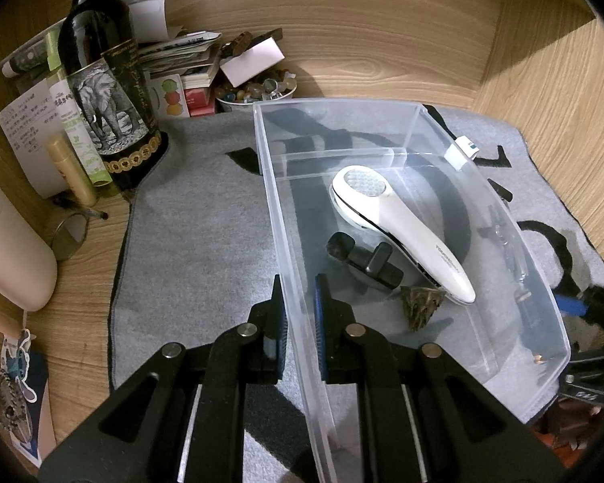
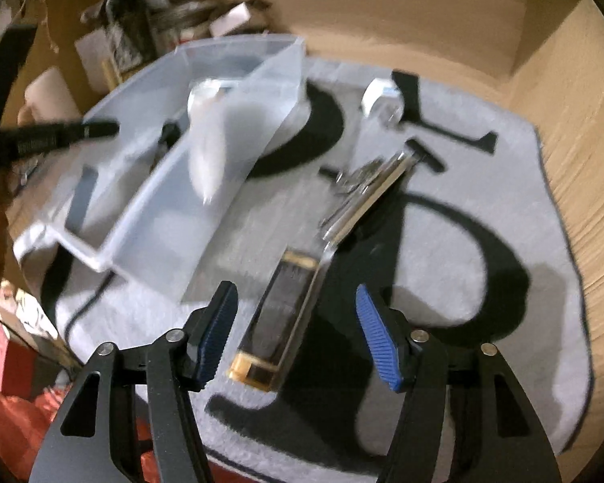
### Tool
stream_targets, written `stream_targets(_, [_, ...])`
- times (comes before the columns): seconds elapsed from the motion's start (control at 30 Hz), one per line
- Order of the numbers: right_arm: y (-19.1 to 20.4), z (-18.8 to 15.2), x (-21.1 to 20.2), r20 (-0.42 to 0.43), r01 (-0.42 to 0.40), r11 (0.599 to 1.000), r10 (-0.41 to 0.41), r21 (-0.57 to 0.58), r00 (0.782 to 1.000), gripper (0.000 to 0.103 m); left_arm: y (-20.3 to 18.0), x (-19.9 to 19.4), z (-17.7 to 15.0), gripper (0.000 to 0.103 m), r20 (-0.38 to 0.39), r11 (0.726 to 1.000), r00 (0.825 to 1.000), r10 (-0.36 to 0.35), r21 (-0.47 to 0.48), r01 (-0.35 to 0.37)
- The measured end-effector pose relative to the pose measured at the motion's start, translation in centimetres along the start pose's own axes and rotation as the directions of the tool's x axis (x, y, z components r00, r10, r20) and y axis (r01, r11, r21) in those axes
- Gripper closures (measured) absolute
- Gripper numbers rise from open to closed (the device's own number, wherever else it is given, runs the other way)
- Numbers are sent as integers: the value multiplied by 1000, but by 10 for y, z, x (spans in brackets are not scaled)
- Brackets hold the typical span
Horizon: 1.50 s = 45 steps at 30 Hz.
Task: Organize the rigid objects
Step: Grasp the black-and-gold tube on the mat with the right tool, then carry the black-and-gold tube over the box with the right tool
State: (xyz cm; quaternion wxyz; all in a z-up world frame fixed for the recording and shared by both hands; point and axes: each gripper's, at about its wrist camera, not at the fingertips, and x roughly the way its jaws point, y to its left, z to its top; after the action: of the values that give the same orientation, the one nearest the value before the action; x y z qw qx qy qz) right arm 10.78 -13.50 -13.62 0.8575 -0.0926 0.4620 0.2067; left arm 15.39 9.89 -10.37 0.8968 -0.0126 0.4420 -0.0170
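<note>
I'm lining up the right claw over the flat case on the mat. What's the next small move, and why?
Probably lower the right claw a little further and close on the case: its pads straddle it but don't touch. The left claw already pinches the bin wall to steady it.

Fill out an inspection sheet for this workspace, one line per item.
Surface: grey mat on a wooden desk.
Job's things: clear bin holds a white handheld device and black clip; clear rectangular case and metal tool lie outside on the mat.
Clutter: wine bottle, papers, bowl of stones.
Grippers: left gripper clamps the bin wall; right gripper open, fingers astride the case.
Cables: nothing seen.
Surroundings: wooden walls.
</note>
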Motion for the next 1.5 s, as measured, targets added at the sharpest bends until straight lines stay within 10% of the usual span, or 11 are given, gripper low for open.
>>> stream_targets(0.13, [2, -4, -4, 26, 11, 1000, -10, -21, 1000, 81, 0, -1, 0, 92, 1, 1000, 1000, 2, 0, -2])
stream_targets(1.1, [14, 89, -65, 331, 1, 998, 19, -63, 943, 81, -1, -5, -3, 92, 3, 1000, 1000, -5, -4, 5])
stream_targets(1.5, [45, 126, -47, 310, -79, 987, 119, -139, 943, 81, -1, -8, -5, 92, 8, 1000, 1000, -9, 2, 9])
